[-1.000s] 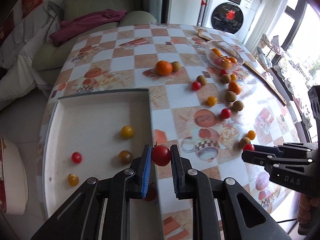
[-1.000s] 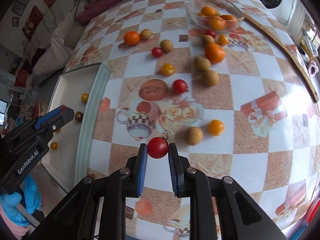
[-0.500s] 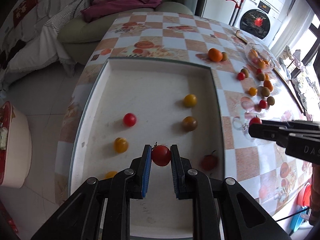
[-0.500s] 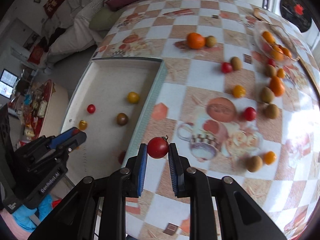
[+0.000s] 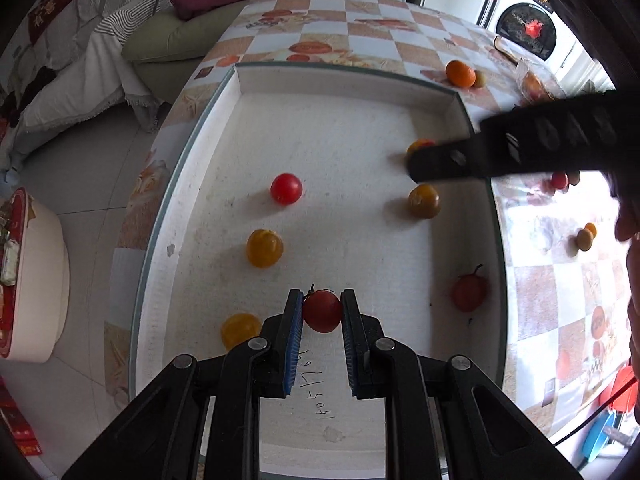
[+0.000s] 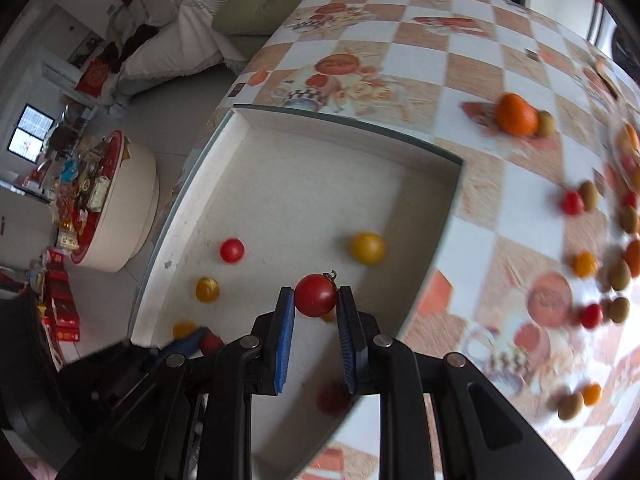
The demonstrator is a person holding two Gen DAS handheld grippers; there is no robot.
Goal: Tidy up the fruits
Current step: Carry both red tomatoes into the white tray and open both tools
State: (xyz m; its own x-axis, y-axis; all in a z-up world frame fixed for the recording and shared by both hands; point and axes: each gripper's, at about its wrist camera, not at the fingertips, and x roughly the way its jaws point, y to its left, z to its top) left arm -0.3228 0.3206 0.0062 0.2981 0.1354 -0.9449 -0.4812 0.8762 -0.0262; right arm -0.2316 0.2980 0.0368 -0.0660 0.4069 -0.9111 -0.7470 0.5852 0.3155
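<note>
My left gripper (image 5: pixel 322 314) is shut on a red cherry tomato (image 5: pixel 322 311) and holds it low over the near part of the white tray (image 5: pixel 344 84). My right gripper (image 6: pixel 315 296) is shut on another red cherry tomato (image 6: pixel 315 294) above the tray (image 6: pixel 348 122), and it crosses the left wrist view (image 5: pixel 500 156) over the tray's right side. Several small tomatoes lie in the tray: a red one (image 5: pixel 286 188), a yellow one (image 5: pixel 264 247) and a brownish one (image 5: pixel 423 200).
Many small fruits lie loose on the checkered table right of the tray, with an orange (image 6: pixel 516 114) at the far side. A sofa (image 5: pixel 168 40) stands beyond the table. A round stool (image 6: pixel 116 208) with clutter stands on the floor to the left.
Both grippers have moved left over the tray, each still holding its tomato. The left gripper has come lower and closer to the tray floor.
</note>
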